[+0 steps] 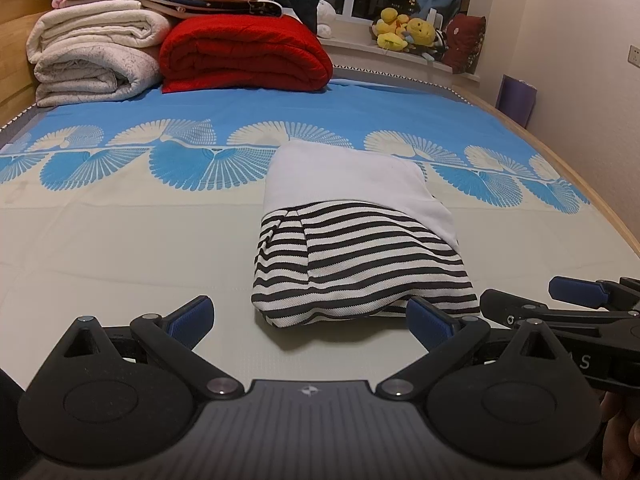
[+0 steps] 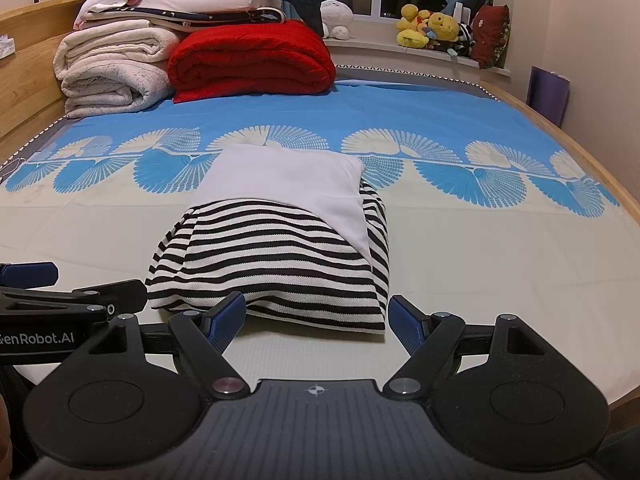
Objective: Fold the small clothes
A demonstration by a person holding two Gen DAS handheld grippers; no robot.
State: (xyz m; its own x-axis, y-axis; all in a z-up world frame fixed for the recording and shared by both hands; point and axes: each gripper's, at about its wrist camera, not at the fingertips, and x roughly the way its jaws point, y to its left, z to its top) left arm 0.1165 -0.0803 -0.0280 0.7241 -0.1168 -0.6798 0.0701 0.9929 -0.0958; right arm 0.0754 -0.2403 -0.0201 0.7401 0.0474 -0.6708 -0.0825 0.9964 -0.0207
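A folded black-and-white striped garment (image 1: 352, 264) with a white part on top lies on the bed sheet (image 1: 120, 240); it also shows in the right wrist view (image 2: 280, 264). My left gripper (image 1: 310, 320) is open and empty, just short of the garment's near edge. My right gripper (image 2: 316, 316) is open and empty, its jaws standing either side of the garment's near edge without touching it. The right gripper shows at the right in the left wrist view (image 1: 568, 300); the left gripper shows at the left in the right wrist view (image 2: 60, 288).
Folded white blankets (image 1: 96, 56) and a red quilt (image 1: 244, 56) are stacked at the far end of the bed. Plush toys (image 1: 408, 32) sit on the windowsill. A wooden bed rail (image 1: 580, 168) runs along the right, a wooden headboard (image 1: 16, 40) on the left.
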